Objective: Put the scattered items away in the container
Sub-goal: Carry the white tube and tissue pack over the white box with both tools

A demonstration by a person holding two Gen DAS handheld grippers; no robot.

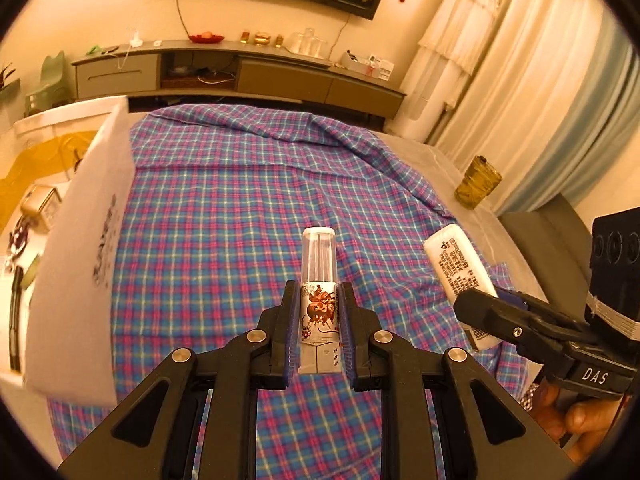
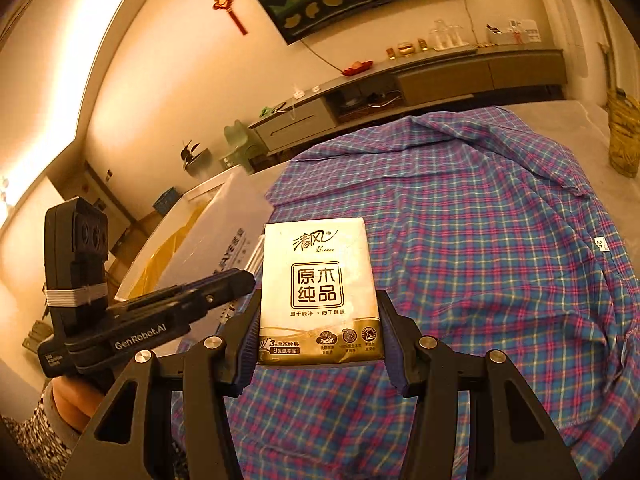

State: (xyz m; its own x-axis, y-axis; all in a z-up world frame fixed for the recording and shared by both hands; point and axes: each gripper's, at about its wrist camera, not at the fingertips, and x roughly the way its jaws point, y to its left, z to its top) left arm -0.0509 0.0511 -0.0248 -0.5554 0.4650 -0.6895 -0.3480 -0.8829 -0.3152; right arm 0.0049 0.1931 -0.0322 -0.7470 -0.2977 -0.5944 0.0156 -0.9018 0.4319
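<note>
My left gripper [image 1: 319,300] is shut on a small spray bottle [image 1: 319,280] with a clear cap and a printed label, held above the plaid cloth [image 1: 240,200]. My right gripper [image 2: 318,308] is shut on a tissue pack [image 2: 318,284] with gold print, also held over the cloth. In the left wrist view the tissue pack [image 1: 460,272] shows at the right in the right gripper [image 1: 488,312]. The white container [image 1: 76,248] stands at the left, its wall close to my left gripper; several small items lie inside. From the right wrist camera the container [image 2: 216,232] sits left of the pack, behind the left gripper [image 2: 224,284].
A gold patterned cup [image 1: 478,182] stands on the bare table at the far right, beyond the cloth's edge. A low sideboard [image 1: 240,68] runs along the back wall. Curtains [image 1: 540,100] hang at the right. A hand [image 1: 568,416] grips the right tool's handle.
</note>
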